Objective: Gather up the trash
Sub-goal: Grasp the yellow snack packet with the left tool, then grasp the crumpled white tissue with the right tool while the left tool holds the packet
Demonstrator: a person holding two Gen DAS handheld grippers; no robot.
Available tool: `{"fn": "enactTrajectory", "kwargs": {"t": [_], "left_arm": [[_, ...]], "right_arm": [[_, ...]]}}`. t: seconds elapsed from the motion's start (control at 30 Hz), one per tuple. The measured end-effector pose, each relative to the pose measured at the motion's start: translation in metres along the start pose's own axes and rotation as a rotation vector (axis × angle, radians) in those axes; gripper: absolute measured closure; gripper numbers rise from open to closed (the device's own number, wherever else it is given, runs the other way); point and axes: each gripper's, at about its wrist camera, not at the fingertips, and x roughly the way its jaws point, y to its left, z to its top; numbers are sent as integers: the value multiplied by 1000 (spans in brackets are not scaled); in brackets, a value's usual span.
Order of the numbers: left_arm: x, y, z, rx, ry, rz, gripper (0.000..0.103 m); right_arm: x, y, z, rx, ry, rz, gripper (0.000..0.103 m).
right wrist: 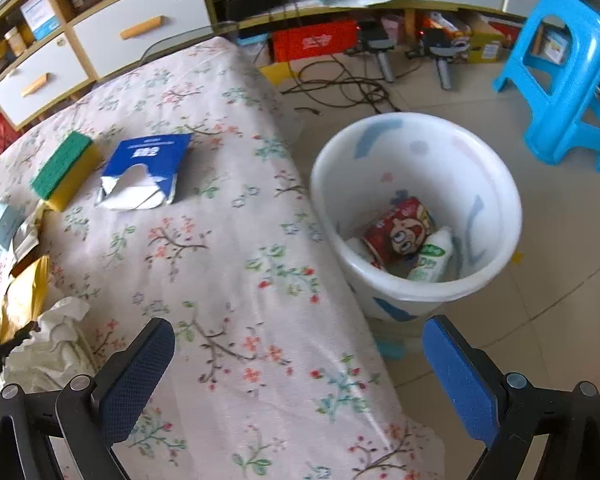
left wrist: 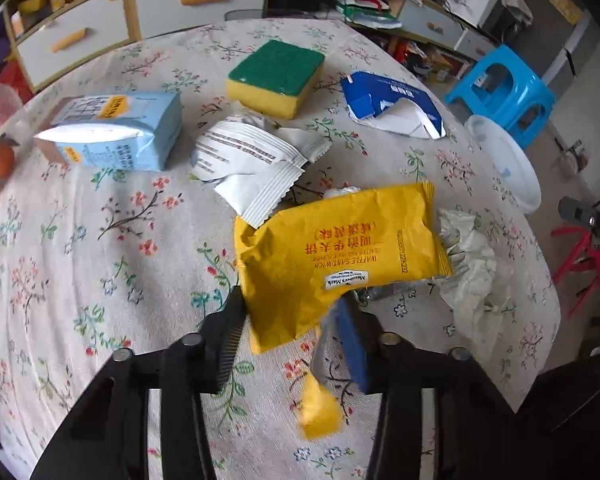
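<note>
The left gripper [left wrist: 296, 332] has its fingers spread around the near end of the yellow wrapper [left wrist: 336, 256] on the table [left wrist: 100, 240], ready to pinch it. The right gripper [right wrist: 300, 364] is spread wide and empty, near the white bin [right wrist: 416, 208] on the floor.

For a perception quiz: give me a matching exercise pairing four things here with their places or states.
1. yellow wrapper
2. sponge
3. red can
4. right gripper

A. in the white bin
B. open, holding nothing
C. between the left gripper fingers
D. on the table, green side up

Pairs: 1-C, 2-D, 3-A, 4-B
</note>
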Motion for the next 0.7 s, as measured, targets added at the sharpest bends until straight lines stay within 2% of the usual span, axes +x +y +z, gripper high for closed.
{"fn": "enactTrajectory", "kwargs": {"t": [0.23,0.47,0.7], "left_arm": [[-30,2,-18,-21,-41,14,72],[-53,30,-39,-113,-75,36,72],[-68,54,-53,-174,-100,90,72]], "right_arm": [[-4,34,-1,-55,-19,54,1],[-5,76,-6,-117,-2,135,1],[12,115,-17,-156,99,233,1]]}}
